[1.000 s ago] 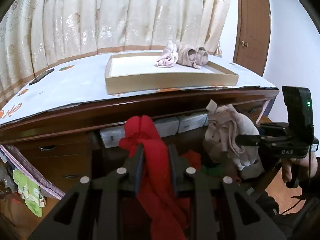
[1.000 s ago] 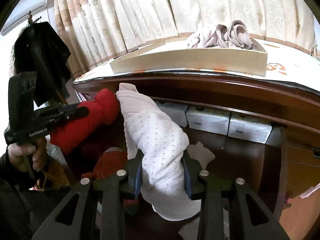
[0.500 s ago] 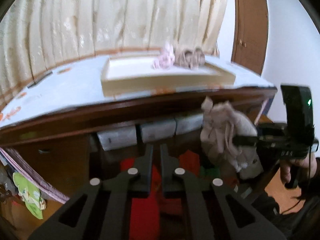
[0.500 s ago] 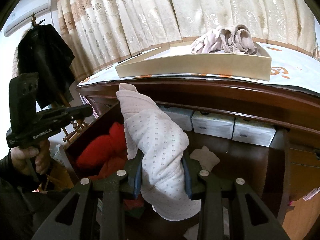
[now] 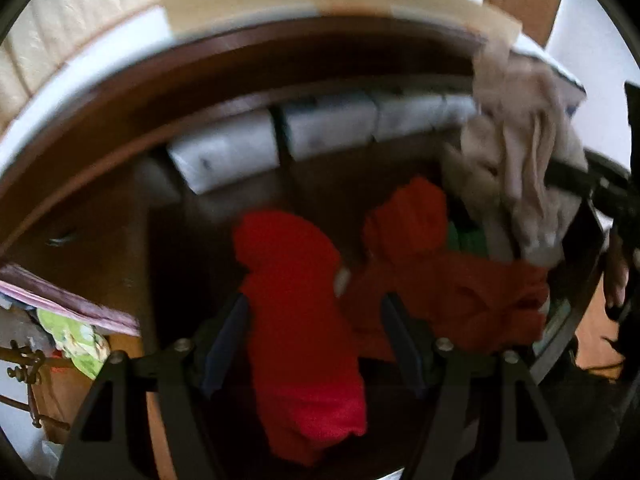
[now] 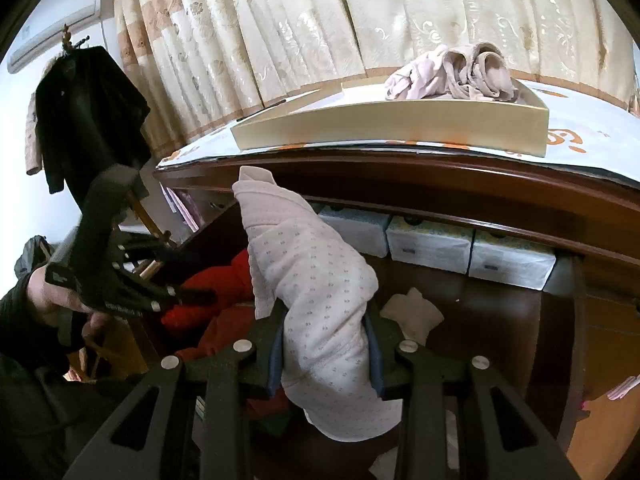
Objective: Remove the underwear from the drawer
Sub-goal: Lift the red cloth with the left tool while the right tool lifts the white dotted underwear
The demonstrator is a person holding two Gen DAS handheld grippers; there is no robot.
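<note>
My right gripper (image 6: pixel 326 336) is shut on a pale pink dotted underwear (image 6: pixel 312 280) and holds it above the open wooden drawer (image 6: pixel 500 312). It shows at the right of the left wrist view (image 5: pixel 520 160). My left gripper (image 5: pixel 316 320) is open and points down into the drawer, its jaws on either side of a red garment (image 5: pixel 296 300) that lies there. A second red garment (image 5: pixel 440 264) lies to its right. The left gripper (image 6: pixel 192 298) shows low over the red clothes in the right wrist view.
A shallow cream tray (image 6: pixel 400 124) on the dresser top holds several rolled pale underwear (image 6: pixel 452 74). White boxes (image 6: pixel 432 244) line the drawer's back. A small white cloth (image 6: pixel 412 312) lies on the drawer floor. A black coat (image 6: pixel 88 120) hangs at left.
My left gripper let go of the red garment, shut empty, then dropped into the drawer and opened wide around it. The right gripper has held the pink underwear still.
</note>
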